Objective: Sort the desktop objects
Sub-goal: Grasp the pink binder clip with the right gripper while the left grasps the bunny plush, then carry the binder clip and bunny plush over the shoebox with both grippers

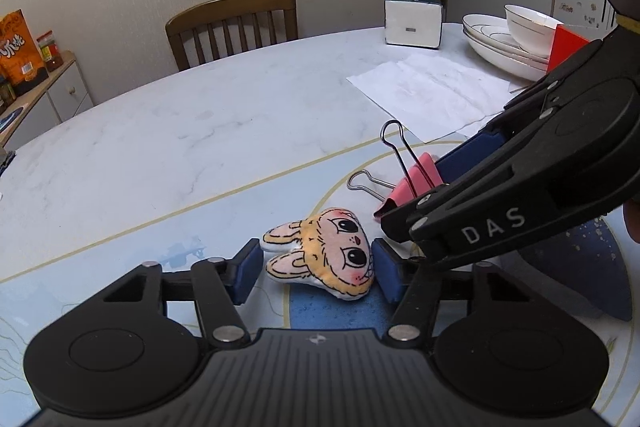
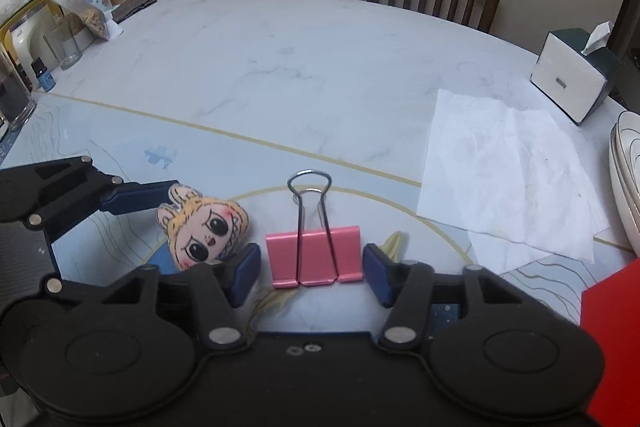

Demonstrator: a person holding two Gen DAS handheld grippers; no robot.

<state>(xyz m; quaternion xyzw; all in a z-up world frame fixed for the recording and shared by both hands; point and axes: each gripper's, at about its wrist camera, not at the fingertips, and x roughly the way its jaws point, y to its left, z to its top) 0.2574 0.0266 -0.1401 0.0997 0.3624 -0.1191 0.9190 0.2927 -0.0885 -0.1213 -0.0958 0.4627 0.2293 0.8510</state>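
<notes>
On the near part of the table (image 1: 208,115), on its blue patterned area, two small things lie side by side. To the left is the plush (image 1: 322,253), a flat stuffed cartoon face with two ears, lying on its back. The left gripper (image 1: 316,269) straddles it: its right pad touches the chin side, while the left pad (image 1: 248,271) stands just clear of the ears, so the fingers are part-closed around it but not yet pinching. It looks light, soft and squashy; it should give under the pads without slipping, and a hold across the face, where the stuffing is thickest, seems safer than one on the thin ears, which would likely fold. Just right of it, nearly touching, lies the clip (image 2: 314,255), a pink binder clip flat on the table with its wire handles pointing far. The right gripper (image 2: 312,269) brackets its body, with a narrow gap showing on each side, so these fingers too are half-spread and gripping nothing. The clip is stiff, smooth painted metal and likely slippery; taking it squarely across the pink body seems best, since the thin wire loops could swivel or slide out. Farther right lie a tissue sheet (image 2: 504,171), a tissue box (image 2: 568,83) and stacked plates (image 1: 500,45).
</notes>
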